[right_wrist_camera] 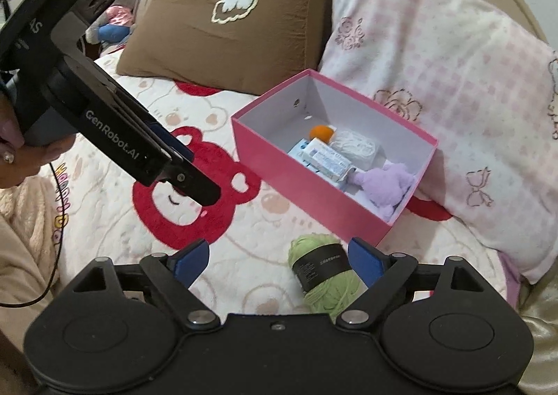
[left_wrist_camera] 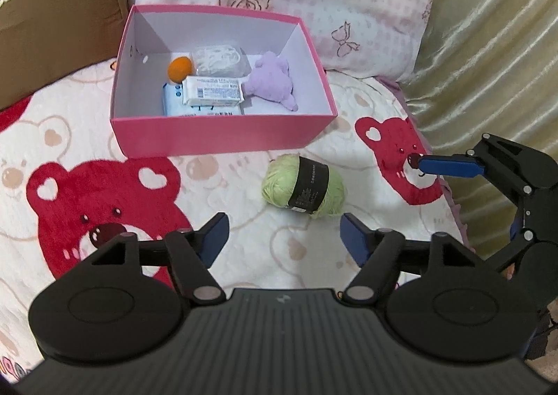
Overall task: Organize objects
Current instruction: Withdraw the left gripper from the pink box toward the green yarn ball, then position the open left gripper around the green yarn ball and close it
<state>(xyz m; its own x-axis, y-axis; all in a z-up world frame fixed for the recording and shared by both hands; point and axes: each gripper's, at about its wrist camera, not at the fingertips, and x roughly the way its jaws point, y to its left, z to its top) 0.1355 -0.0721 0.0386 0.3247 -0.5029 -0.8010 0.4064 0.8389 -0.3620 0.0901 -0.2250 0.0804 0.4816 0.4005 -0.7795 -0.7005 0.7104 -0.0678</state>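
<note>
Right wrist view alone, holding hand, cable

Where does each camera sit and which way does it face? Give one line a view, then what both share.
Left wrist: rides on the left gripper, looking across the bed at the pink box; its open fingers and the right gripper show.
Right wrist: rides on the right gripper, facing the pillows from the box's corner; its open fingers, the left gripper and a hand show.
Shared: the box and green yarn ball.
</note>
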